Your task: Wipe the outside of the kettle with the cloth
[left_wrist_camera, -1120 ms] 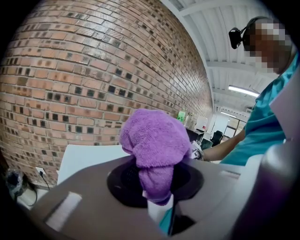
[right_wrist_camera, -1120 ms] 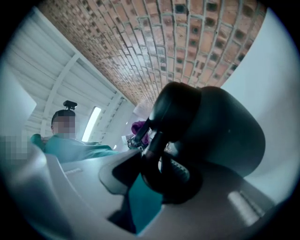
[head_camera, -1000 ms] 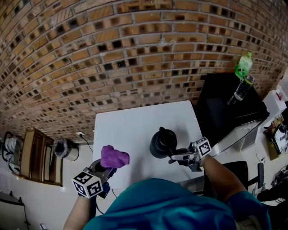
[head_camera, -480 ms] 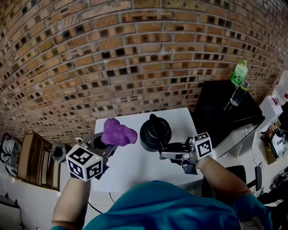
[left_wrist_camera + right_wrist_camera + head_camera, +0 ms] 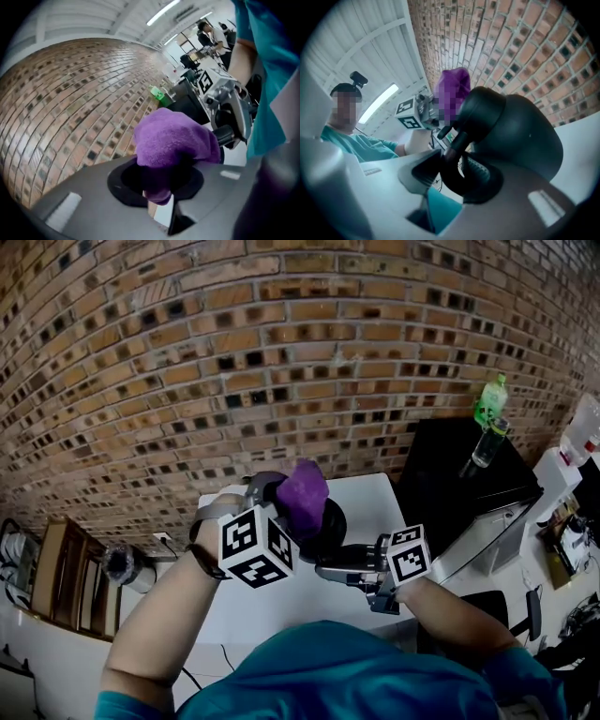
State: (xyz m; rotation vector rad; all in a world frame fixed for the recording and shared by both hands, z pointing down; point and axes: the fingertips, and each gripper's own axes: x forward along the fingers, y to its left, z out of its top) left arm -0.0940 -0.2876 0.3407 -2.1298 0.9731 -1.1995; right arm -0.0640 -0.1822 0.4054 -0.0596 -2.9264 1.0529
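Kettle (image 5: pixel 515 136), black, is out over the white table (image 5: pixel 309 604), and I cannot tell whether its base rests there. My right gripper (image 5: pixel 459 180) has both jaws clamped on the handle (image 5: pixel 461 154) and points about level. That keeps the body upright and leaves the outer wall free for wiping. My left gripper (image 5: pixel 159 185) is clenched on the purple cloth (image 5: pixel 173 138), with the wad bulging ahead of the jaws so that fabric, not the jaws, meets the kettle. In the head view the cloth sits over the kettle's top, on my left side. I judge contact likely but unconfirmed. Beyond are a black side table (image 5: pixel 441 465), a green bottle (image 5: pixel 489 401) and the brick wall (image 5: pixel 281 352).
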